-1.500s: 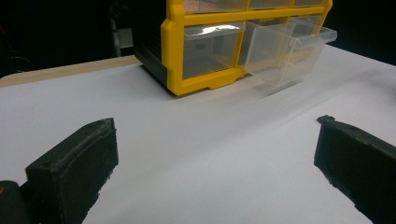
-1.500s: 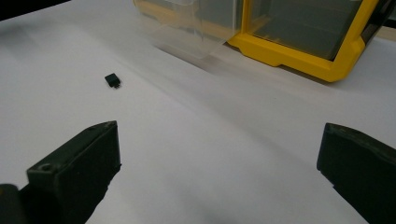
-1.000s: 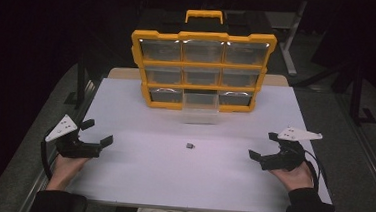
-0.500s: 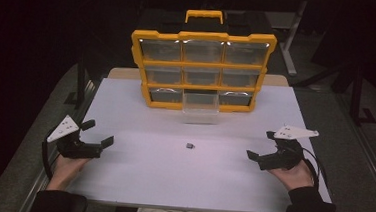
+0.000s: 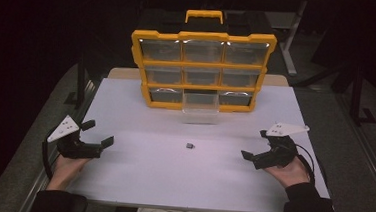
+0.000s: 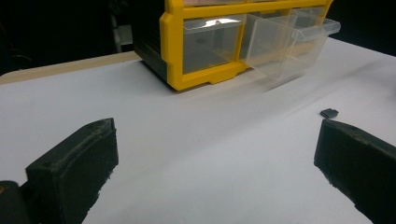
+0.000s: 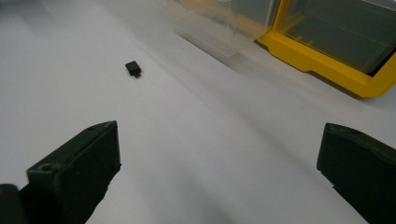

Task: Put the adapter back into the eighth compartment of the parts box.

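A small black component [image 5: 189, 146] lies flat on my white tabletop [image 5: 135, 182], alone and touching nothing. From my right claw's view it is a little square block [image 7: 133, 68] with short stubs at one edge. Beyond it stands a yellow organizer [image 5: 201, 69] with a black back and a yellow handle, holding three rows of three clear drawers. The bottom middle drawer [image 5: 200, 107] is pulled well out toward me, its front resting low near the tabletop; I can't tell whether anything lies inside.
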The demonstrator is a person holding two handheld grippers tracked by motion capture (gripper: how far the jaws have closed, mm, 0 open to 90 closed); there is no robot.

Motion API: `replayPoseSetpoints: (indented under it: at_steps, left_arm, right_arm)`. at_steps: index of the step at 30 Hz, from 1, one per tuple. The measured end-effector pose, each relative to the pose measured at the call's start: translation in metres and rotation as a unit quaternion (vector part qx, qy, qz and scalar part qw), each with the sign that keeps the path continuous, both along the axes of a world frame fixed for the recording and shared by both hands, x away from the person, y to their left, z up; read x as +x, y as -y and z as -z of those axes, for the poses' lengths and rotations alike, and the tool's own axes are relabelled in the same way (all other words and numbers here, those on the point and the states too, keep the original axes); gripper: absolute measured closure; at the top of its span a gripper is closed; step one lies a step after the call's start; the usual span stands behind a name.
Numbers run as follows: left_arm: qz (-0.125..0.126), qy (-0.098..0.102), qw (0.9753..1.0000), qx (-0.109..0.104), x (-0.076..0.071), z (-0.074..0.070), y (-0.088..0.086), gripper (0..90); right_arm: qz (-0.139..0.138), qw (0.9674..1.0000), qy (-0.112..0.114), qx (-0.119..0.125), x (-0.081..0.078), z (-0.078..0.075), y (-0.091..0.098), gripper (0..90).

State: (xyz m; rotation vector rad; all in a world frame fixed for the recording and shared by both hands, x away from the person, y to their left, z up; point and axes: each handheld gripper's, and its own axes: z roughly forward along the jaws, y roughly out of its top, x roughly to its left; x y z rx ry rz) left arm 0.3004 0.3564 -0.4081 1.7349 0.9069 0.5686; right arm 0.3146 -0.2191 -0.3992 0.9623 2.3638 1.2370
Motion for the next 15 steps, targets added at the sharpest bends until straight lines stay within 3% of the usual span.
replayPoseSetpoints:
  at_steps: [15]
  left_arm:
    - [0.0, -0.001, 1.0, 0.001, 0.0, 0.0, 0.0, 0.0]
  right_arm:
    - [-0.017, 0.9997, -0.011, -0.012, 0.006, -0.002, -0.011, 0.0]
